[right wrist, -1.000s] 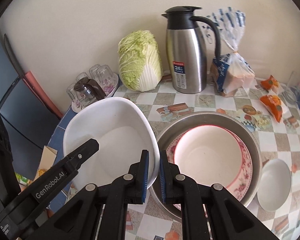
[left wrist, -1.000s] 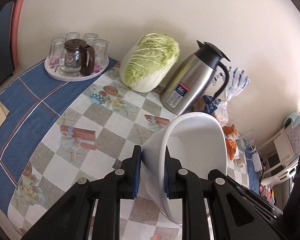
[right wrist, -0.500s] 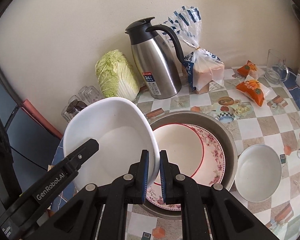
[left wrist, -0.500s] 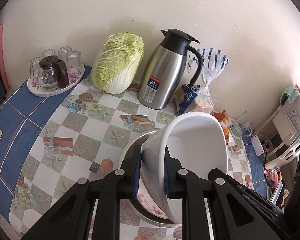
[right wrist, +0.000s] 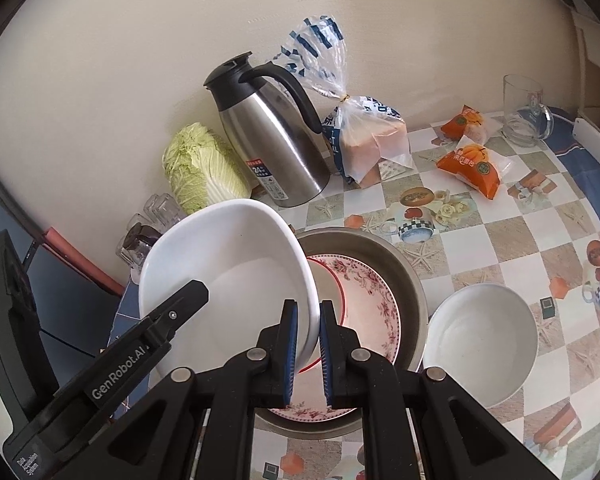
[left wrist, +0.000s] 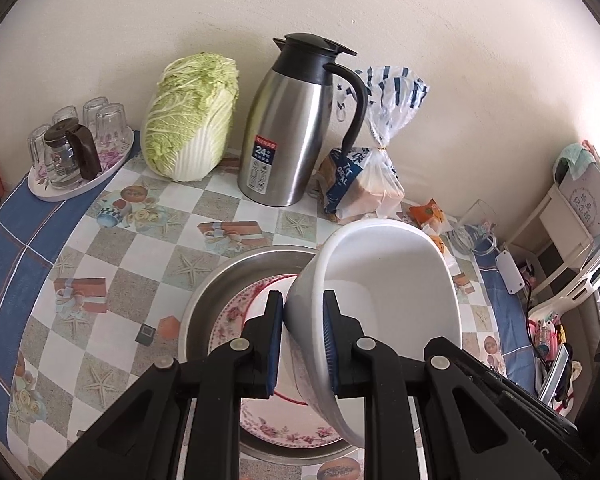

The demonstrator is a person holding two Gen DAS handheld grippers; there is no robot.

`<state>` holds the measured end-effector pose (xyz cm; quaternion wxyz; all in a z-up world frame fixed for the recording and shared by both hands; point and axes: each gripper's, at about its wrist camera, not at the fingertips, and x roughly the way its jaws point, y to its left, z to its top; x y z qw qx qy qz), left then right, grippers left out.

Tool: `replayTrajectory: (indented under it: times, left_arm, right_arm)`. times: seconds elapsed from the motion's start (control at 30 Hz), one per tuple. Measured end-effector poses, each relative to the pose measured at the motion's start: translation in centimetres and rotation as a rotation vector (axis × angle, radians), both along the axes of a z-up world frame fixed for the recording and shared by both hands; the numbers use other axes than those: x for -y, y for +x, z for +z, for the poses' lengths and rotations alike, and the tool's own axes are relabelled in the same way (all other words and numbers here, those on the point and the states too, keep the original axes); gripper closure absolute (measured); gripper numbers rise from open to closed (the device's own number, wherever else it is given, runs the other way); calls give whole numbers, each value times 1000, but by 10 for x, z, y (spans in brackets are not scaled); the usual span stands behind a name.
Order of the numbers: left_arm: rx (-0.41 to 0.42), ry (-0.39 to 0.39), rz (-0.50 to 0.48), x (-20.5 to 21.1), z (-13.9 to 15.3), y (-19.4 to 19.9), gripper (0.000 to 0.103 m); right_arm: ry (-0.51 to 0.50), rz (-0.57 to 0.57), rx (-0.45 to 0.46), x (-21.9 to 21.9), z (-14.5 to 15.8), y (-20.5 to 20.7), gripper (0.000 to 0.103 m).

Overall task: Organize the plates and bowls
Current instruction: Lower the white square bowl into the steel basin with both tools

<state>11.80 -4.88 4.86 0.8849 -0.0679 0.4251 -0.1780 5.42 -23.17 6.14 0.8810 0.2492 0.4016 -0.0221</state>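
1. Left wrist: left gripper (left wrist: pixel 302 336) is pinching the near rim of the big white bowl (left wrist: pixel 392 280), jaws nearly closed on the wall; the bowl is hanging tilted over the steel basin (left wrist: pixel 220 288) holding the floral plate (left wrist: pixel 236 316)
2. Right wrist: right gripper (right wrist: pixel 308 344) is clamping the same bowl's (right wrist: pixel 228 272) opposite rim, jaws tight; a small white bowl (right wrist: pixel 480 336) is sitting just beside the basin (right wrist: pixel 380 248)
3. Step looks like stacking; next move is calling for levelling, centring over the plate (right wrist: pixel 364 288), then lowering
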Motion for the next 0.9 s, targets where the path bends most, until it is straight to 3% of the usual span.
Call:
replayTrajectory:
  times: [0.9]
  left_arm:
    - [-47,53,20,3,-26,21,83]
  right_arm:
    - [71,1,-34,9,-27,17,91]
